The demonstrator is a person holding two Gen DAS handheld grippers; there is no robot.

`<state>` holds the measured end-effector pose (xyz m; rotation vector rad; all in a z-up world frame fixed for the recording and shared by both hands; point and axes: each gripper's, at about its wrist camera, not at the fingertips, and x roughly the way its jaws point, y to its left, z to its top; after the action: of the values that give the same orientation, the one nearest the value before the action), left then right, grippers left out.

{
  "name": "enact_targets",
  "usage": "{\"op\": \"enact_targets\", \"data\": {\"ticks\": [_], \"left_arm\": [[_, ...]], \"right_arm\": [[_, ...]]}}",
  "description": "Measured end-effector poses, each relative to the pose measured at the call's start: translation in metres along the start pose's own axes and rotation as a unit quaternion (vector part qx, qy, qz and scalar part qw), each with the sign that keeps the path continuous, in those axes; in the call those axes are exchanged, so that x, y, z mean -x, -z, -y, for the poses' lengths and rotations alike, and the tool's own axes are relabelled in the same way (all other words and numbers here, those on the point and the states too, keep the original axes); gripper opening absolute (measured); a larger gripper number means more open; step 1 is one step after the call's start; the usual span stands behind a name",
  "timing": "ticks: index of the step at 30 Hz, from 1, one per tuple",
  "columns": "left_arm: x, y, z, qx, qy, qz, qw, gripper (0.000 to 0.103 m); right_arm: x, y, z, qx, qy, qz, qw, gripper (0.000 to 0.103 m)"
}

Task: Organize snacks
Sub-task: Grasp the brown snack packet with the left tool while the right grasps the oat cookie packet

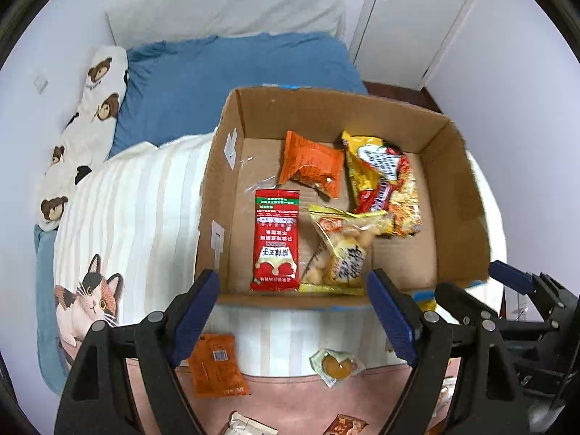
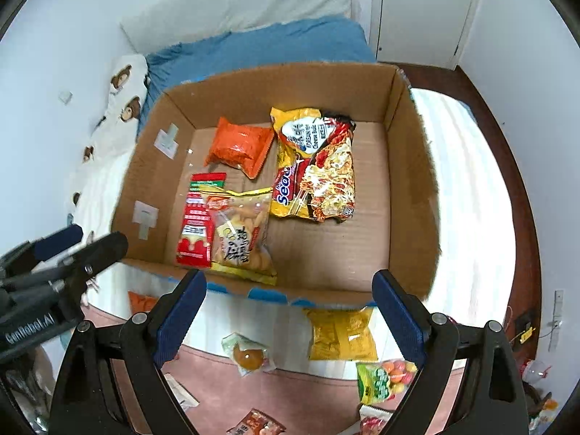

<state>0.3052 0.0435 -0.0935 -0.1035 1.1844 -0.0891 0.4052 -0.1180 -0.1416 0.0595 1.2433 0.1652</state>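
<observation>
An open cardboard box [image 1: 326,108] [image 2: 290,83] sits on the bed. In it lie a red packet [image 1: 276,243], a yellow biscuit bag [image 1: 340,250] partly over it, an orange packet [image 1: 311,165] and a noodle pack [image 2: 315,166]. My left gripper [image 1: 291,290] hangs open over the box's near wall, nothing between its fingers. Beside it, my right gripper [image 2: 288,286] is open and empty too. Loose on the blanket in front of the box lie an orange packet [image 1: 215,364], a jelly cup [image 2: 248,355], a yellow packet [image 2: 340,333] and a green candy bag [image 2: 384,380].
The box rests on a striped cat-print blanket [image 1: 108,235] with a pink band [image 2: 290,391] near me. A blue pillow [image 1: 217,79] and a bear-print pillow [image 1: 90,119] lie behind it. White doors [image 1: 417,18] stand at the back right, with dark floor [image 2: 522,217] to the right of the bed.
</observation>
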Motion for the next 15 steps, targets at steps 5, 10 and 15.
{"op": "enact_targets", "data": {"ticks": [5,10,15], "left_arm": [[0.02,0.02,0.002,-0.005,-0.005,0.024,0.9997,0.083],[0.039,0.035,-0.001,0.006,0.002,0.041,0.9991,0.083],[0.058,0.062,-0.007,0.016,0.003,0.053,0.9985,0.083]], "right_arm": [[0.031,0.013,-0.008,0.007,0.005,0.042,0.999,0.095],[0.058,0.028,-0.012,0.003,-0.009,0.058,0.998,0.095],[0.069,0.06,-0.001,-0.024,-0.042,0.039,0.998,0.095]]}}
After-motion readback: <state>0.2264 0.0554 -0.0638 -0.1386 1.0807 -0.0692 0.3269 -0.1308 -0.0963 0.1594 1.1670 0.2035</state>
